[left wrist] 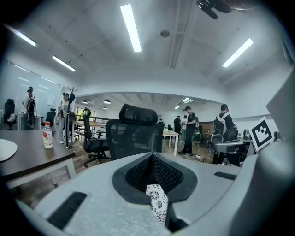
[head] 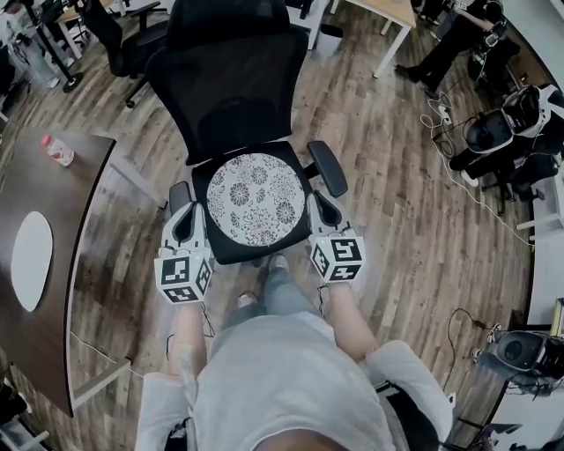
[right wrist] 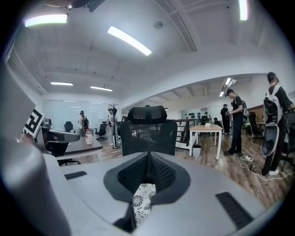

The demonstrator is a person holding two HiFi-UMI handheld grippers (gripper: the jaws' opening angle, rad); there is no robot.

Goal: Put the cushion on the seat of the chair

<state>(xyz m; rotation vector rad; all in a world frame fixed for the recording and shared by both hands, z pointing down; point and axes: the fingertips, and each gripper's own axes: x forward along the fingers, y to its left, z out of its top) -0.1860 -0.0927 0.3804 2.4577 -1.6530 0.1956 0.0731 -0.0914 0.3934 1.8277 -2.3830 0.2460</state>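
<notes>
A round cushion point(head: 256, 198) with a black-and-white flower print is held flat over the seat point(head: 249, 253) of a black mesh office chair point(head: 231, 79). My left gripper point(head: 189, 222) is shut on the cushion's left edge and my right gripper point(head: 324, 211) on its right edge. In the left gripper view a strip of the cushion point(left wrist: 157, 199) is pinched between the shut jaws of the left gripper point(left wrist: 154, 184), with the chair point(left wrist: 136, 133) straight ahead. The right gripper view shows the same: the cushion point(right wrist: 142, 197), the right gripper point(right wrist: 146, 182), the chair point(right wrist: 147, 129). Whether the cushion touches the seat cannot be told.
A dark curved desk point(head: 62, 291) stands at the left with a bottle point(head: 58, 150) and a white oval disc point(head: 32, 260). The chair's armrests point(head: 328, 167) flank the seat. Other chairs, a light table point(head: 397, 13), people and floor cables point(head: 467, 189) are at the back and right.
</notes>
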